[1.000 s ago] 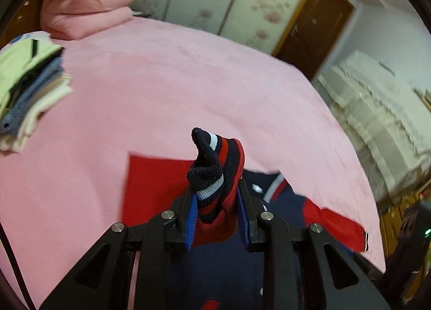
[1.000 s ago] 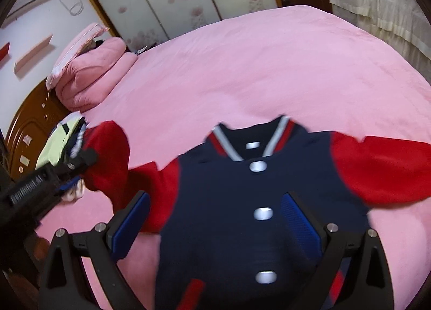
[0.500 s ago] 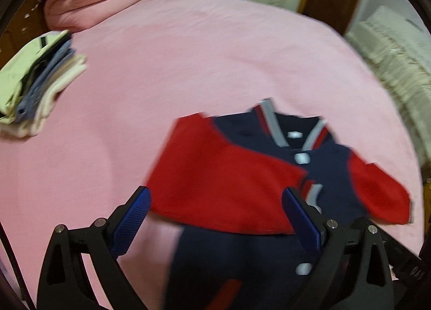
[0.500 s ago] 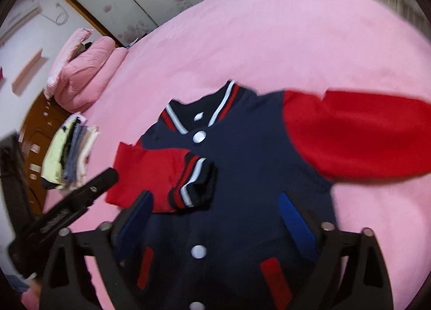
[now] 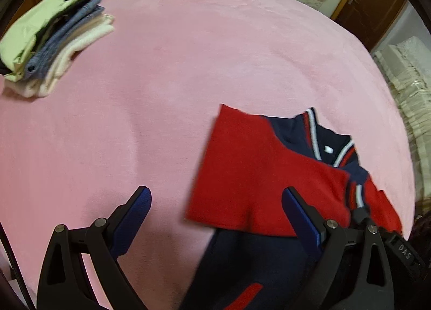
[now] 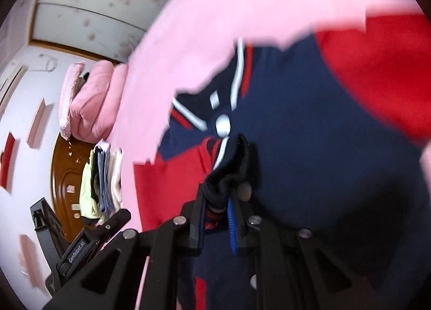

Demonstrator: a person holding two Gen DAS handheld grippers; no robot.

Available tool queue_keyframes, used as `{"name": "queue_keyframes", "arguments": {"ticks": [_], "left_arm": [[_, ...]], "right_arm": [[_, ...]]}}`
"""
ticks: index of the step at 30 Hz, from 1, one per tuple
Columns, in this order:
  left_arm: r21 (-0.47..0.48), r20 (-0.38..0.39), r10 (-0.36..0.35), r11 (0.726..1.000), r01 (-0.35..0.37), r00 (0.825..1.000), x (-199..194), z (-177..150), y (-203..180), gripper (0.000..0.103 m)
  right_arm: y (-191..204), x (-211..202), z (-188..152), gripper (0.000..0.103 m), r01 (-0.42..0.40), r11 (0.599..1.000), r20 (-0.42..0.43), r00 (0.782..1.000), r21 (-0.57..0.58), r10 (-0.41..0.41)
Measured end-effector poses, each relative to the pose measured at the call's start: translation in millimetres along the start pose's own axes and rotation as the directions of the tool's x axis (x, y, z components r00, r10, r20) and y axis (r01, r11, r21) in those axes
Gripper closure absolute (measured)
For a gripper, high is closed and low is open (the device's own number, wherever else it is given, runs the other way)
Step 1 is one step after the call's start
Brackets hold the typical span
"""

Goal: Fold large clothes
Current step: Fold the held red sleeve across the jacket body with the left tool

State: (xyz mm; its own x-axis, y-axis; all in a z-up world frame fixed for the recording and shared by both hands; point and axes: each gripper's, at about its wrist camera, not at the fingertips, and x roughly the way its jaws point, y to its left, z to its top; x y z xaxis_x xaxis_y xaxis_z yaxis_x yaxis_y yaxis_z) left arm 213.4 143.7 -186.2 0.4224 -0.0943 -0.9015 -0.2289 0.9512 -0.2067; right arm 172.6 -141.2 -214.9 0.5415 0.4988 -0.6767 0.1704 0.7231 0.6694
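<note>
The jacket (image 5: 269, 269), navy with red sleeves, lies front-up on the pink bed (image 5: 188, 81), toward 4 o'clock in the left wrist view, collar (image 5: 323, 143) pointing to 1 o'clock. A second ago the left gripper (image 5: 215, 215) held the striped cuff pinched upright; now its jaws stand wide apart with nothing between them, and the red sleeve (image 5: 256, 175) it carried lies folded flat across the chest, its outer edge reaching 10 o'clock of the jacket body. The left gripper hangs just above that sleeve's lower edge, one finger (image 5: 134, 213) over bare bed at 7 o'clock. The right gripper (image 6: 218, 207) has gone the other way: a second ago it was spread open over the snaps, and now its jaws are closing on the cuff (image 6: 229, 164), whose dark ribbing bunches up between the pads, just below the top snap (image 6: 223, 124). The view is blurred, so how firm the bite is I cannot tell. The other sleeve (image 6: 377, 67) lies spread out toward 2 o'clock in the right wrist view. A stack (image 5: 48, 43) of folded clothes sits well apart at 10 o'clock. The first sleeve fold looks done, with the cuff apparently being passed over for adjusting; the second sleeve and the body folds remain.
</note>
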Motion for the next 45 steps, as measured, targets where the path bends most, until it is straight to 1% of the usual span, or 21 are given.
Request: {"name": "queue_keyframes", "arguments": {"ticks": [4, 6, 9, 16, 17, 19, 21, 22, 25, 27, 28, 29, 31, 33, 36, 37, 38, 39, 41, 43, 45], "left_arm": [[0.027, -0.008, -0.015, 1.000, 0.015, 1.000, 7, -1, -17, 0.008], [0.052, -0.011, -0.002, 0.999, 0.002, 1.000, 13, -2, -26, 0.009], [0.096, -0.017, 0.034, 0.995, -0.032, 0.999, 20, -2, -39, 0.009], [0.173, 0.002, 0.080, 0.982, -0.079, 0.997, 21, 7, -55, 0.009], [0.179, 0.008, 0.067, 0.982, -0.068, 0.998, 21, 9, -57, 0.010], [0.189, 0.012, 0.030, 0.981, -0.032, 0.999, 23, 13, -59, 0.029], [0.193, -0.005, 0.010, 0.981, -0.009, 1.000, 32, 18, -61, 0.051], [0.185, -0.024, -0.002, 0.983, 0.006, 1.000, 40, 21, -61, 0.066], [0.144, -0.071, -0.063, 0.987, 0.072, 0.995, 61, 28, -60, 0.073], [0.152, -0.066, -0.044, 0.987, 0.054, 0.997, 75, 33, -59, 0.074], [0.161, -0.056, 0.011, 0.987, -0.001, 0.998, 83, 37, -57, 0.074], [0.150, -0.059, 0.022, 0.989, -0.013, 0.998, 87, 39, -54, 0.076], [0.112, -0.064, -0.008, 0.994, 0.015, 0.998, 92, 43, -51, 0.076], [0.115, -0.061, 0.010, 0.993, -0.003, 0.998, 90, 44, -52, 0.076], [0.084, -0.044, 0.064, 0.995, -0.061, 0.997, 73, 42, -53, 0.070], [0.060, -0.047, 0.037, 0.998, -0.035, 0.998, 65, 38, -52, 0.063], [0.047, -0.058, -0.007, 0.999, 0.010, 0.998, 61, 34, -52, 0.060], [0.037, -0.075, -0.056, 0.998, 0.059, 0.996, 59, 30, -54, 0.060], [0.030, -0.125, -0.106, 0.993, 0.110, 0.986, 61, 17, -56, 0.060], [0.095, -0.166, -0.030, 0.994, 0.047, 0.986, 71, 4, -60, 0.060], [0.153, -0.145, 0.038, 0.988, -0.016, 0.989, 71, -1, -59, 0.060]], "right_arm": [[-5, -20, 18, 0.090, 0.111, 0.989, 0.060, 0.993, -0.096, -0.105], [-15, -16, 26, 0.088, 0.167, 0.979, 0.022, 0.986, -0.116, -0.165], [-27, -10, 31, 0.085, 0.264, 0.957, -0.008, 0.964, -0.122, -0.267], [-11, -23, 31, 0.074, 0.401, 0.908, 0.087, 0.916, -0.120, -0.393], [-6, -26, 31, 0.074, 0.381, 0.915, 0.118, 0.923, -0.133, -0.367], [4, -23, 29, 0.074, 0.260, 0.949, 0.137, 0.962, -0.177, -0.238], [13, 2, 30, 0.074, 0.067, 0.974, 0.027, 0.998, -0.215, -0.063], [16, 18, 29, 0.075, 0.002, 0.975, -0.044, 0.999, -0.221, -0.012], [27, 64, 27, 0.091, -0.101, 0.964, -0.165, 0.984, -0.246, 0.061], [28, 82, 32, 0.091, -0.022, 0.959, -0.164, 0.986, -0.282, -0.026], [25, 81, 36, 0.103, 0.028, 0.955, -0.129, 0.989, -0.294, -0.069], [16, 74, 40, 0.103, 0.101, 0.953, -0.061, 0.990, -0.285, -0.124], [-7, 56, 45, 0.103, 0.320, 0.917, 0.086, 0.947, -0.239, -0.308], [-19, 43, 46, 0.103, 0.309, 0.925, 0.103, 0.951, -0.220, -0.293], [-1, 17, 39, 0.103, 0.516, 0.828, 0.251, 0.850, -0.219, -0.463], [6, 8, 37, 0.101, 0.498, 0.839, 0.283, 0.855, -0.218, -0.434], [11, 2, 35, 0.101, 0.433, 0.875, 0.283, 0.886, -0.218, -0.368], [16, 1, 33, 0.101, 0.321, 0.920, 0.252, 0.931, -0.224, -0.264], [21, 13, 27, 0.101, 0.156, 0.959, 0.112, 0.985, -0.237, -0.132], [27, 41, 17, 0.101, 0.072, 0.964, -0.025, 0.996, -0.257, -0.081], [24, 52, 7, 0.101, 0.207, 0.932, -0.031, 0.974, -0.299, -0.226]]}}
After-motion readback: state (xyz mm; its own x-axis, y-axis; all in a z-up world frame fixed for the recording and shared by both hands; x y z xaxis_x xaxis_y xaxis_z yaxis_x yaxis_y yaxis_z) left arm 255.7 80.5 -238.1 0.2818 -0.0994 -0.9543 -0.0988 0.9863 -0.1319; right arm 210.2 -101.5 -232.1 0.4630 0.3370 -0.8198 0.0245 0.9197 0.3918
